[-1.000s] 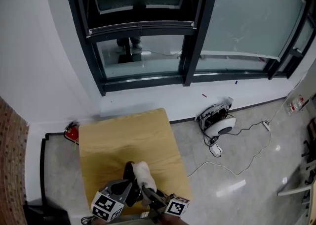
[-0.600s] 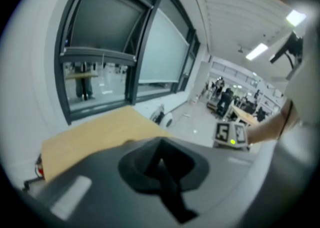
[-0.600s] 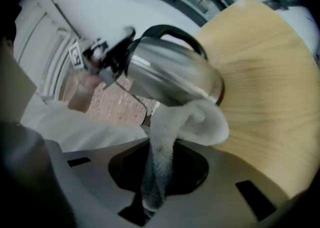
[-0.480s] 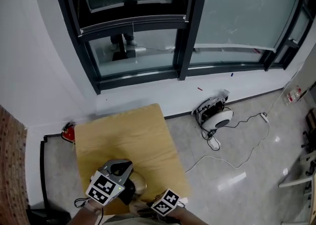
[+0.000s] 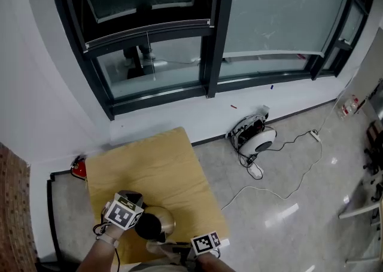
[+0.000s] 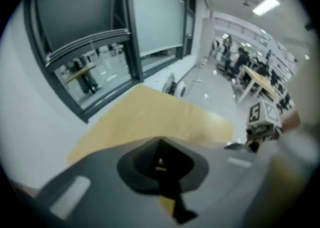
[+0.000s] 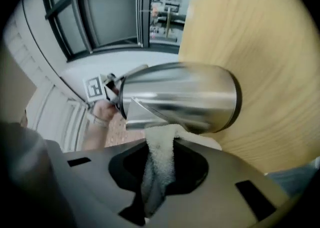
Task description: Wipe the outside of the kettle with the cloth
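A steel kettle [image 5: 163, 222] with a black top rests tilted on the near part of the yellow wooden table [image 5: 143, 163]. My left gripper [image 5: 139, 220] is at its left side, and its jaws look shut on the kettle's black handle [image 6: 176, 208]. In the right gripper view the kettle [image 7: 185, 99] lies across the picture, with the left gripper [image 7: 111, 89] at its far end. My right gripper [image 7: 159, 144] is shut on a white cloth [image 7: 160, 157], whose top end presses against the kettle's near side. From the head view the cloth [image 5: 157, 247] shows just below the kettle.
A white round device [image 5: 258, 140] with trailing cables lies on the grey floor right of the table. A red object [image 5: 78, 168] sits by the wall at the table's left. Dark-framed windows run along the far wall. The table's right edge is close to the right gripper [image 5: 202, 245].
The cloth has gone from the kettle's top down to its near side. The left gripper has shifted up and left along the kettle, the right gripper right and lower.
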Demonstrator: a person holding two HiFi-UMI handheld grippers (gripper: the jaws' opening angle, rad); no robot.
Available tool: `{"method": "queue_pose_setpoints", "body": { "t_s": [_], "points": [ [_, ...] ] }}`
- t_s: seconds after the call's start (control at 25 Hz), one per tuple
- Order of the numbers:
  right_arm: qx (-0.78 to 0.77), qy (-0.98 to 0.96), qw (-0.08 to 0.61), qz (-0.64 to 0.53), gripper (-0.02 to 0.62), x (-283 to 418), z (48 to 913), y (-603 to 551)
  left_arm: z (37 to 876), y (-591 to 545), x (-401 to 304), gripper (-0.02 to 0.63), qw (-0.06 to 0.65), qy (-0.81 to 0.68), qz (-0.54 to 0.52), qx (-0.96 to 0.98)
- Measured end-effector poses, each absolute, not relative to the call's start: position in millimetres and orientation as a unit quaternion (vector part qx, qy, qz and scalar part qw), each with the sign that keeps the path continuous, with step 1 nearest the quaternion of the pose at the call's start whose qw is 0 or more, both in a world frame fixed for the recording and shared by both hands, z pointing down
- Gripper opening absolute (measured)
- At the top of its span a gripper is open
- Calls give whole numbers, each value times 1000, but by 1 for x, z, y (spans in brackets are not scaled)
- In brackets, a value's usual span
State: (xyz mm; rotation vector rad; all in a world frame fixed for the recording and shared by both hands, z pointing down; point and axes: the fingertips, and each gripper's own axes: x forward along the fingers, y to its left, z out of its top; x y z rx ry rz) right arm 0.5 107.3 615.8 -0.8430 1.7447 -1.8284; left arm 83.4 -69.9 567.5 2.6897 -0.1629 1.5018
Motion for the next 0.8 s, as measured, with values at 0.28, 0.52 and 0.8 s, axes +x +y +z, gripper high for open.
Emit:
{"method": "queue_pose_setpoints", "body": {
  "t_s": [0.28, 0.52, 0.8],
  "points": [
    [-439, 654, 169, -593, 61, 79, 612, 122, 527, -42, 38, -11, 40, -73, 404, 911],
    [-368, 693, 407, -469, 61, 127, 523, 37, 518, 31, 69, -10, -3, 13, 346, 938],
    [-450, 648, 245, -564, 61, 110, 625, 15, 521, 29, 61, 0, -87, -36, 326, 941]
  ]
}}
